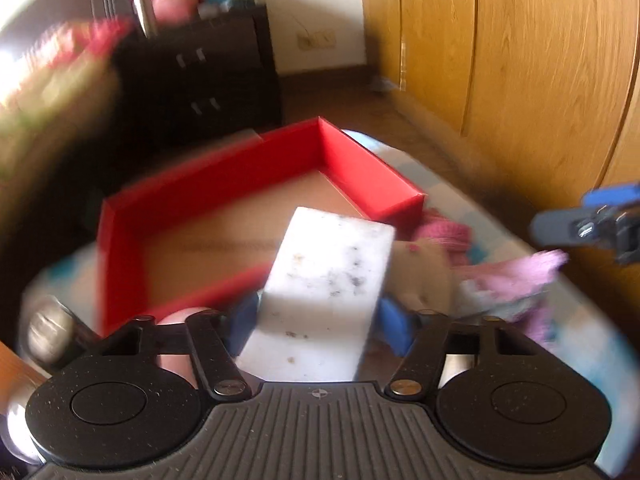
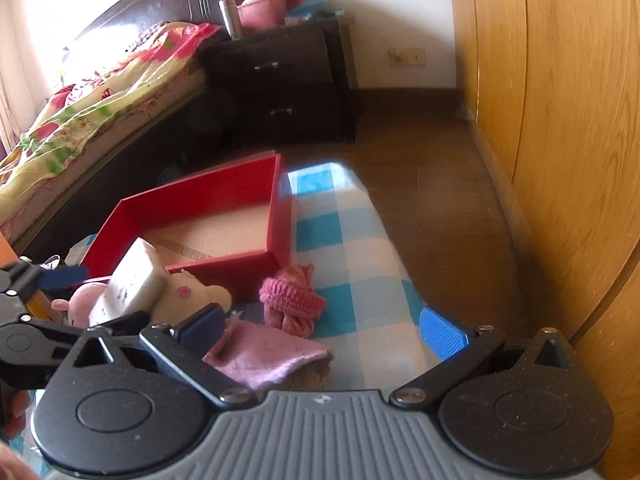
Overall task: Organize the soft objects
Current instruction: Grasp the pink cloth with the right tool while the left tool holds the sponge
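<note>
Over the near wall of the red box [image 1: 256, 168], the left gripper [image 1: 316, 316] clasps the white sponge [image 1: 328, 276]; carry it past the wall and release low. Right gripper [image 2: 320, 332] hangs wide, empty, above the pink cloth [image 2: 268, 356].

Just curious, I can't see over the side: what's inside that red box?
The red box looks empty: only its pale cardboard floor shows. The white sponge in the left gripper hides part of the floor, and the near wall hides the strip behind it.
</note>
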### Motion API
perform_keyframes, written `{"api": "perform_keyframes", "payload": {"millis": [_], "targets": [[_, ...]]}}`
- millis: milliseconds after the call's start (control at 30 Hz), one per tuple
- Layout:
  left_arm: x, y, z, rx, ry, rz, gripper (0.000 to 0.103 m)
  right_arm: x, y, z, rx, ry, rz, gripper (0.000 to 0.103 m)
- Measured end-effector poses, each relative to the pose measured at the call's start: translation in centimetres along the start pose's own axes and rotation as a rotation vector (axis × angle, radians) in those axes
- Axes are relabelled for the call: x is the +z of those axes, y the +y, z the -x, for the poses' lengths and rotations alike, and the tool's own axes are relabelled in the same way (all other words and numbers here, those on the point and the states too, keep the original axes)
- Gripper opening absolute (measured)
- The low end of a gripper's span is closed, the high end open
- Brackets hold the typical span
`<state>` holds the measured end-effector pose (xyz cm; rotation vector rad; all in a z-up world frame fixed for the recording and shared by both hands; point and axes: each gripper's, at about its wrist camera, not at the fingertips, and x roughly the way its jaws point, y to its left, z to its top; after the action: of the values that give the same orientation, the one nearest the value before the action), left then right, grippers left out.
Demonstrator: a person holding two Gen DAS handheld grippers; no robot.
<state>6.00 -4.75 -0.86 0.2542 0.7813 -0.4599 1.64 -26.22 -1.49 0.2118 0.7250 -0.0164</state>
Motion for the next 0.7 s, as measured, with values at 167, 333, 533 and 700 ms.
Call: {"api": "perform_keyframes", "payload": {"millis": [167, 333, 533, 700], "targets": [[-0.8, 0.7, 2.3, 0.002, 0.000, 0.120, 0.059, 0.6, -0.6, -0.1, -0.024, -0.015, -0.010, 0.085], [-2.1, 2.2, 6.6, -0.035, -0.064, 0.267, 0.059, 0.8, -1.6, -0.6, -0.071, 0.003, -0.027, 0.085], [-3.7, 4.1, 8.8, -0.073, -0.094, 0.363, 0.061, 0.1, -0.3, -2.5, -0.018, 0.125, 0.025, 0.085], [-4.3, 5.2, 8.8, -0.116, -0.078, 0.405, 0.062, -1.3, 2.9, -3.9, -0.022, 0.168, 0.292, 0.085]]}}
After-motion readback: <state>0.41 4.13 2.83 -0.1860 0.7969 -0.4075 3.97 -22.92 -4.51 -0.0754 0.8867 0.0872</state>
